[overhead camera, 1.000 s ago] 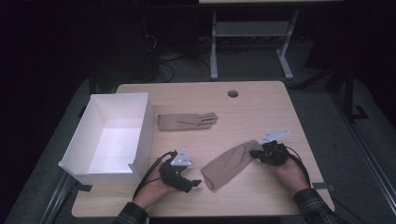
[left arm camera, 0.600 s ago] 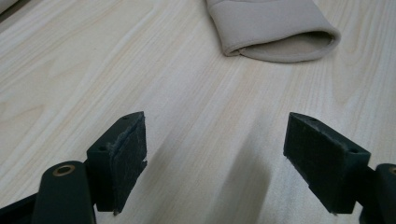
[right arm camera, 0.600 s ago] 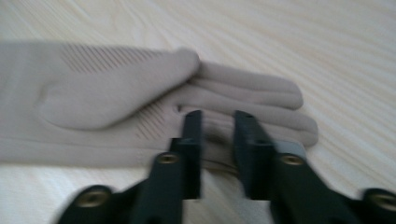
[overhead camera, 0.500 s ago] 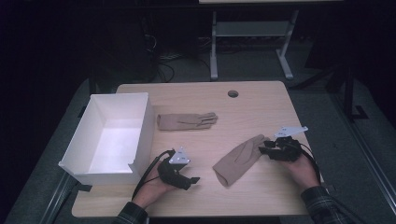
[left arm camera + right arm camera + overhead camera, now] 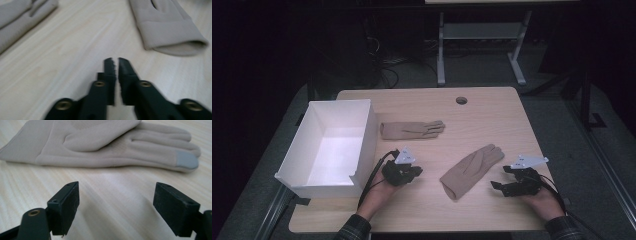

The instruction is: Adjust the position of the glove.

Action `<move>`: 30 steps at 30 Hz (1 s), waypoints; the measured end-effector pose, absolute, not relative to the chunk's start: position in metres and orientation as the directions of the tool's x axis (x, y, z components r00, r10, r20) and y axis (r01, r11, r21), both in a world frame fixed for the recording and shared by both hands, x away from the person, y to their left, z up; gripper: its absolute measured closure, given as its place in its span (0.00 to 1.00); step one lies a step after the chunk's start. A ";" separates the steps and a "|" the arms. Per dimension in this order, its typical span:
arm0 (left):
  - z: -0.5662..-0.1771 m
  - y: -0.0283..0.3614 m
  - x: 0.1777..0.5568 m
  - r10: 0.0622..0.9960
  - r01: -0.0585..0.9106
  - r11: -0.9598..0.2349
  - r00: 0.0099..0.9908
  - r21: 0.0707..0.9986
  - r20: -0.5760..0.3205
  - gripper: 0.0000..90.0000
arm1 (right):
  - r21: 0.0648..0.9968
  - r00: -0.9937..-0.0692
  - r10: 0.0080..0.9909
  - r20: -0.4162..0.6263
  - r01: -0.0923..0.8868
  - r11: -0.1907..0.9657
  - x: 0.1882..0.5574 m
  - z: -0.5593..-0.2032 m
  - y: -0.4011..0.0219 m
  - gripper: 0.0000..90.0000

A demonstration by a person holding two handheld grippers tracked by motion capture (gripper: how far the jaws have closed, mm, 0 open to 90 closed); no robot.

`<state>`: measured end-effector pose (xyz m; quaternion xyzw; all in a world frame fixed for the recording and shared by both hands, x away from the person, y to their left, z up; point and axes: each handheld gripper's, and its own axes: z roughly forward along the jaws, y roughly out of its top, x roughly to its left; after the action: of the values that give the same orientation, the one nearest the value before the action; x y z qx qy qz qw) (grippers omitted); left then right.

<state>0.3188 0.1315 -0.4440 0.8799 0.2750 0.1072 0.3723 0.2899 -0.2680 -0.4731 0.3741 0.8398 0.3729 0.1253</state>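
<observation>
The flat beige fabric glove (image 5: 472, 169) lay near-centre on the pale wooden surface (image 5: 492, 110). My right hand-held gripper (image 5: 507, 185) had just released it; my left hand-held gripper (image 5: 412, 172) had clenched empty, risking snagging the cuff.

Taking the white box (image 5: 329, 147) as landmark: its tall walls block the table's (image 5: 492, 107) left edge, and 1 tan glove (image 5: 412, 129) lies just beside its right wall, leaving a narrow strip of bare wood between them. Farther right of the box, a 2nd glove (image 5: 471, 170) lies slantwise mid-table. Bare wood runs between the 2 gloves and along the far edge around the round hole (image 5: 461, 100).
</observation>
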 end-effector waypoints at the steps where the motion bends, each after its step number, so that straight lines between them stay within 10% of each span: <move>1: -0.443 0.130 0.321 0.574 0.411 -0.577 0.819 0.706 -0.008 1.00 | 0.718 -0.687 0.723 0.076 0.540 0.438 0.289 -0.474 -0.268 0.22; 30: -0.433 0.125 0.429 0.750 0.472 -0.529 0.649 0.705 0.128 1.00 | 0.723 -0.707 0.706 0.036 0.506 0.470 0.281 -0.482 -0.265 0.15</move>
<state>0.4294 0.1247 -0.4335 0.8479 0.3601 0.2138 0.3251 0.2812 -0.2654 -0.4817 0.3578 0.8467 0.3698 0.1351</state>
